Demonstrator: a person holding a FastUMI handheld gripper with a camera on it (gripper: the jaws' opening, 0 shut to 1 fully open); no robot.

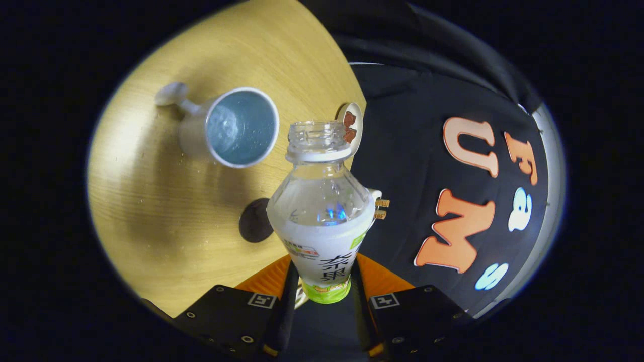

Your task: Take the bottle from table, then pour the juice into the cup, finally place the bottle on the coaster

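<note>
Gripper (324, 294) status: both fingers are pressed against the lower body of a clear plastic bottle (322, 211), one on each side, pinching it at the labelled section. The bottle rises from between the fingers at lower centre of the frame up toward the middle, its neck pointing away from the camera.

Bottle: uncapped, with a threaded open mouth and a clear collar ring. The upper body is transparent and shows a pale liquid level. The lower body carries a white wrap label with a green band at the base, large dark characters in an East Asian script, and a small multicoloured panel at its left; the finer print is too small to make out.

Cup: a white cup (234, 128) with a pale blue inside and a handle sits upper left of the bottle mouth, on the light wood-grain round table (166, 221), well apart from the bottle. Its inside looks wet or lightly filled, though this is uncertain at this angle.

Other items: a small round white object with brown shapes on it (351, 128) shows just behind the bottle mouth at the table edge. A dark round patch, possibly the coaster (255, 220), lies on the table immediately left of the bottle's shoulder, partly hidden by it.
</note>
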